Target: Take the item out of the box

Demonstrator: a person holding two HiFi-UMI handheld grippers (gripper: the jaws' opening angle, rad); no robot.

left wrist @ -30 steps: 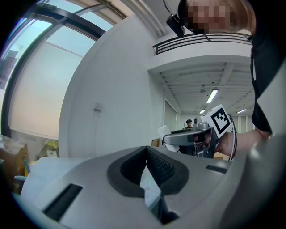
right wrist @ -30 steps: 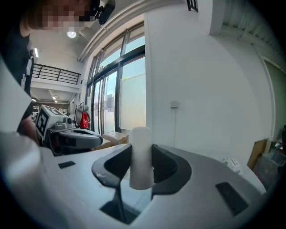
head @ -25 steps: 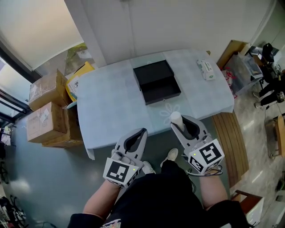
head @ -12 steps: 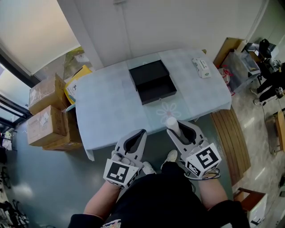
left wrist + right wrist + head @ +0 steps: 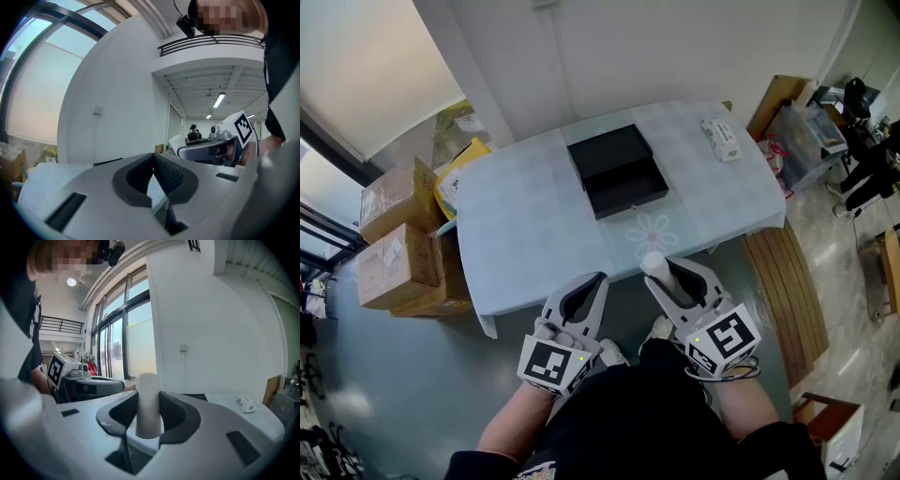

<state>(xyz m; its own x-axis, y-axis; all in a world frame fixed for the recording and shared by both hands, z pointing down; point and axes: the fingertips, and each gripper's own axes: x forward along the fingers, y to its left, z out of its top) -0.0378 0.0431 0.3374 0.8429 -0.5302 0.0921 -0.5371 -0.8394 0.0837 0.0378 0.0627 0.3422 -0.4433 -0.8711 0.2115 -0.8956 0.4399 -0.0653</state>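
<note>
A black box (image 5: 616, 170) lies open on the pale tablecloth (image 5: 534, 244), its two halves side by side and both bare inside. My right gripper (image 5: 661, 275) is shut on a white cylinder (image 5: 653, 263) that stands upright between the pads, held just off the table's near edge. In the right gripper view the white cylinder (image 5: 148, 405) sticks up above the jaws. My left gripper (image 5: 587, 287) hovers below the table edge, shut, with nothing between its fingertips; its own view shows the pads (image 5: 165, 174) meeting.
A small white packet (image 5: 721, 139) rests at the table's far right corner. Cardboard boxes (image 5: 392, 246) are stacked on the floor at left, a yellow bag (image 5: 459, 174) behind them. A wooden slatted platform (image 5: 782, 281) and clutter stand at right.
The right gripper with the white cylinder has drifted slightly left and toward me, away from the table. The left gripper has stayed put.
</note>
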